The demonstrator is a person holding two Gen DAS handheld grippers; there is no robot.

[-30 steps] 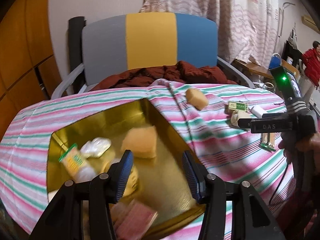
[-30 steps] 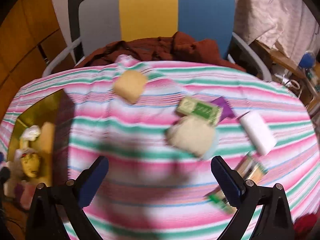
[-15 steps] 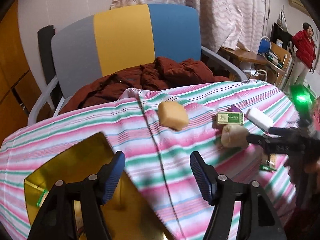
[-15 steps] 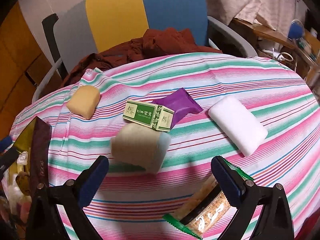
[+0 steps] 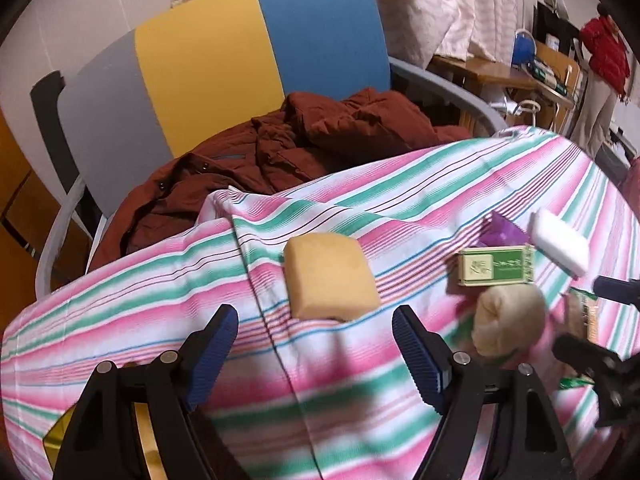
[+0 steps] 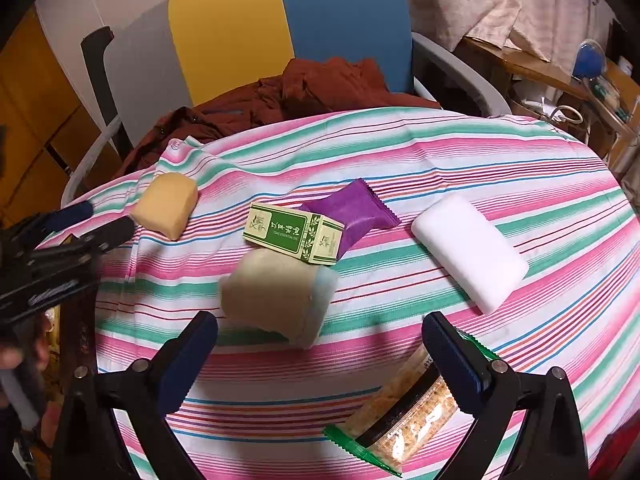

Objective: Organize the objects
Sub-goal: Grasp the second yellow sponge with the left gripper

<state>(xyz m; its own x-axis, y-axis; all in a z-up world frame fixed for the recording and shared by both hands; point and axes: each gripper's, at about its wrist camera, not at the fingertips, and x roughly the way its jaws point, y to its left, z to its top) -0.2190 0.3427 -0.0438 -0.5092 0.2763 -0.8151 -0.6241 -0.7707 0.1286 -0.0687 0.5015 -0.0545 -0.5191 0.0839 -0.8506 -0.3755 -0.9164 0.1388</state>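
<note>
A striped cloth (image 6: 400, 152) carries a yellow block (image 5: 328, 276), a beige roll (image 6: 276, 292), a green box (image 6: 294, 234), a purple packet (image 6: 356, 212), a white block (image 6: 468, 252) and a cracker packet (image 6: 404, 412). My left gripper (image 5: 316, 340) is open just short of the yellow block, nothing between its fingers. My right gripper (image 6: 320, 340) is open, with the beige roll just beyond its fingertips and the cracker packet under its right finger. In the right wrist view the left gripper (image 6: 96, 220) shows beside the yellow block (image 6: 166, 204).
A gold box (image 5: 56, 436) shows only as a corner at the lower left. Behind the table stands a grey, yellow and blue chair (image 5: 248, 60) with a brown jacket (image 5: 304, 140) on it. A person in red (image 5: 604, 52) stands far right by a cluttered desk.
My left gripper has swung right, from above the gold box to the yellow block. My right gripper has drawn nearer to the beige roll. Both stayed open.
</note>
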